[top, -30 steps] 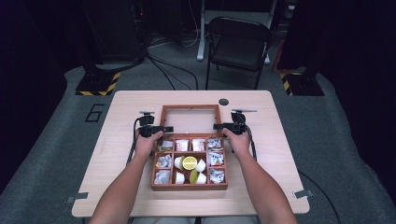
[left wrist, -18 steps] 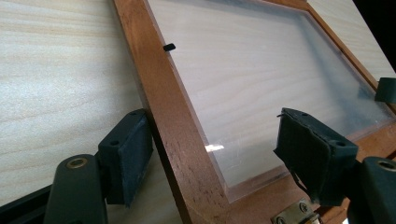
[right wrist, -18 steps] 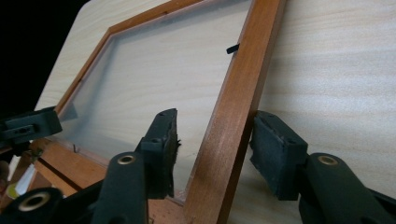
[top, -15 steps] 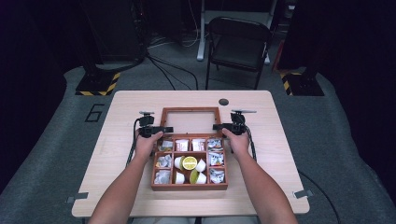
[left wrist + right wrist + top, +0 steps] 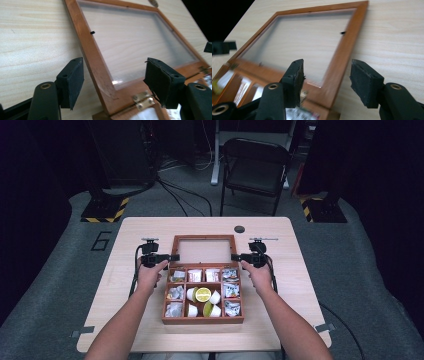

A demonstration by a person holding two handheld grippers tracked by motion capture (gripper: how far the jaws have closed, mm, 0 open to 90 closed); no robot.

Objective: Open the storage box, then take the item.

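Wooden box [image 5: 202, 317] sits mid-bench [image 5: 125, 330], compartments full, glass lid [image 5: 203, 251] laid flat open behind. My left gripper [image 5: 113, 80] and right gripper [image 5: 325, 80] straddle the lid's side rails, fingers apart, just been closing left, opening right, gripping nothing. Risk: uneven hold twists hinges [image 5: 143, 98].

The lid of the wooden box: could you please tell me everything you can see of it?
The lid is a reddish-brown wooden frame around a clear pane, through which the table shows. It is swung fully open and lies back behind the box, joined to the box's rear edge by small brass hinges. A tiny black peg sits on each side rail. The left tongs and right tongs each straddle a side rail near the hinged end, open, with pads apart from the wood.
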